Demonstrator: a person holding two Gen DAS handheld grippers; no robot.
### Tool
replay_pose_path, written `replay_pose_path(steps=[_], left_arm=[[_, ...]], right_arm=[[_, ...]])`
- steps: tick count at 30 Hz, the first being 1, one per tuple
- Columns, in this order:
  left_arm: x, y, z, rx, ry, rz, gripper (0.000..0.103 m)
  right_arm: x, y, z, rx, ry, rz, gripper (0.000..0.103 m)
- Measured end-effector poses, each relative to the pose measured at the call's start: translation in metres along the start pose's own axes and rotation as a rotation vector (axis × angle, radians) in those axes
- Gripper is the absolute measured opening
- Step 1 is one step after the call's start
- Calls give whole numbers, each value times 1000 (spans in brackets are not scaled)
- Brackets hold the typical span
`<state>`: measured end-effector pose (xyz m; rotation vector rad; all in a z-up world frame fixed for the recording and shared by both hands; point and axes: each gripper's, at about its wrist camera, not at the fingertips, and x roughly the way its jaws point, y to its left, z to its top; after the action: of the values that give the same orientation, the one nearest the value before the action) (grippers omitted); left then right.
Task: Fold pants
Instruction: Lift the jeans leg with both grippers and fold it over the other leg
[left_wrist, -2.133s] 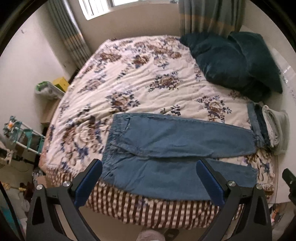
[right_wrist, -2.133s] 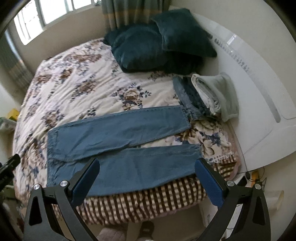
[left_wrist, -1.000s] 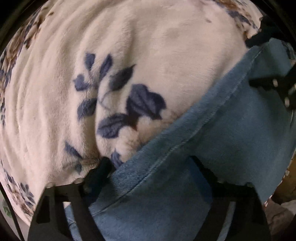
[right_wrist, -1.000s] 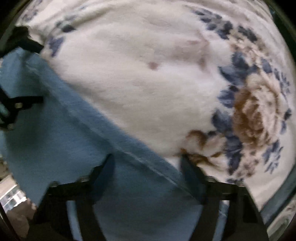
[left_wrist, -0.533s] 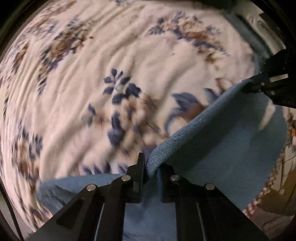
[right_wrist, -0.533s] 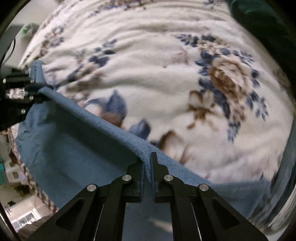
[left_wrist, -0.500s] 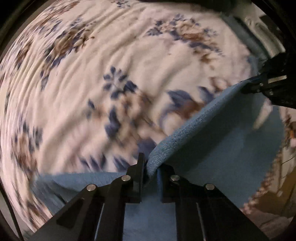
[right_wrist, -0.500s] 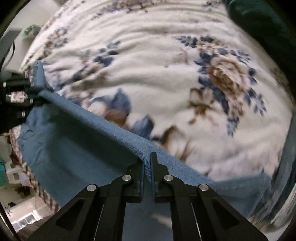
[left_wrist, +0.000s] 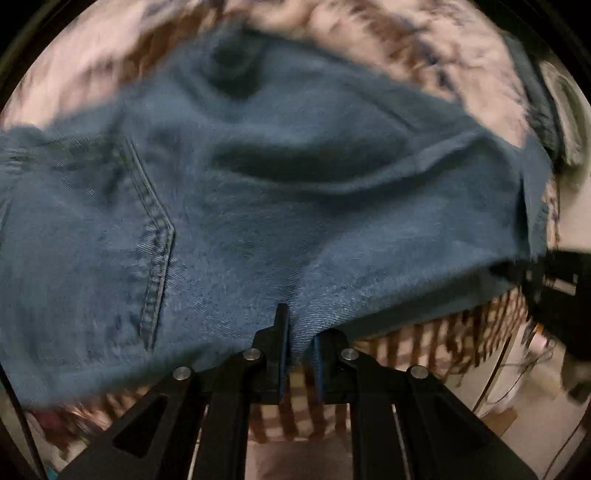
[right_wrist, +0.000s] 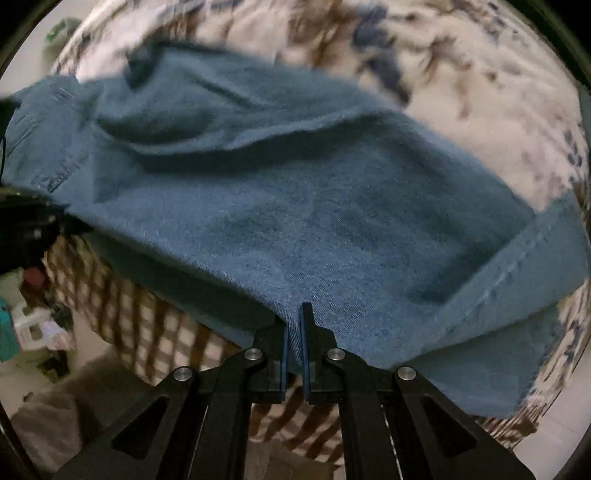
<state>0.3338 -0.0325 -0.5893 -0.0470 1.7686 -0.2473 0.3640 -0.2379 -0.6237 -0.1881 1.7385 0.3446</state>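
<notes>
The blue jeans (left_wrist: 258, 203) lie lengthwise on the bed, one leg drawn over the other, and fill most of both views. A back pocket seam (left_wrist: 151, 229) shows on the left. My left gripper (left_wrist: 297, 332) is shut on the near denim edge at the waist end and points steeply down. My right gripper (right_wrist: 293, 325) is shut on the same edge of the jeans (right_wrist: 314, 221) toward the hem end. Each gripper shows in the other's view: the right gripper (left_wrist: 554, 284) at the right rim, the left gripper (right_wrist: 29, 221) at the left rim. Both pictures are blurred by motion.
The floral bedspread (left_wrist: 406, 37) stretches beyond the jeans. A brown-checked bed skirt (right_wrist: 129, 302) hangs below the bed's near edge, with floor under it. Folded clothes (left_wrist: 554, 110) lie at the far right of the bed. A white stool and clutter (right_wrist: 29, 321) stand left on the floor.
Both grippers closed on the far denim edge, lifted it, and carried it back across the bed to the near edge. The jeans now lie doubled beneath them.
</notes>
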Motion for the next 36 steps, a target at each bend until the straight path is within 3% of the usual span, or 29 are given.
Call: replay_pose_path(steps=[4,9,10,11,12,13,14,15,19,22,26,29,30,31,32,33,36], left_arm=[[17,3,-4,-14,4,8,11],[-10,1,-11,-53,-41,21,16],[-20,-1,-15,-62,-67,31,21],[-26,-2,-18,-68,-84,33,28],[-33,-3,-21,-77,-97,43,35],[-40,-3,-24,-84,-112,50,61],[-47,-4,-27,-95,-129,52,94],[-54,-3,-28,-106,-146,55,100],[-87,-7,-32,-134,-254,136,100],[-103,-4,-13,-132,-312,196,100],[-77,-23,27,-96,-319,247,100],[-68,-48,55,-69,-341,257,100],[-70,-53,58,-65,-353,257,100],[-71,-58,59,-62,-366,251,100],[-70,-63,60,-63,-365,244,100],[-67,-68,60,-68,-360,231,100],[-54,-77,54,-66,-317,198,100]], right_arm=[[26,4,-7,14,13,-43,9],[17,-17,-8,163,33,40,22],[12,-21,-12,201,34,67,48],[6,-26,-15,235,31,98,90],[0,-30,-19,265,22,130,101],[-6,-34,-24,295,10,163,101],[-14,-41,-32,340,4,200,101],[-20,-47,-37,370,-4,212,101],[-55,-83,-47,522,-85,204,101],[-72,-133,-48,678,-139,106,101],[-58,-220,-29,875,-144,-11,100],[-32,-264,-12,947,-109,0,97],[-25,-273,-11,956,-92,18,91],[-20,-279,-12,970,-85,27,63],[-22,-286,-24,998,-92,14,27],[-26,-290,-38,1034,-120,30,12],[-42,-301,-107,1195,-177,87,8]])
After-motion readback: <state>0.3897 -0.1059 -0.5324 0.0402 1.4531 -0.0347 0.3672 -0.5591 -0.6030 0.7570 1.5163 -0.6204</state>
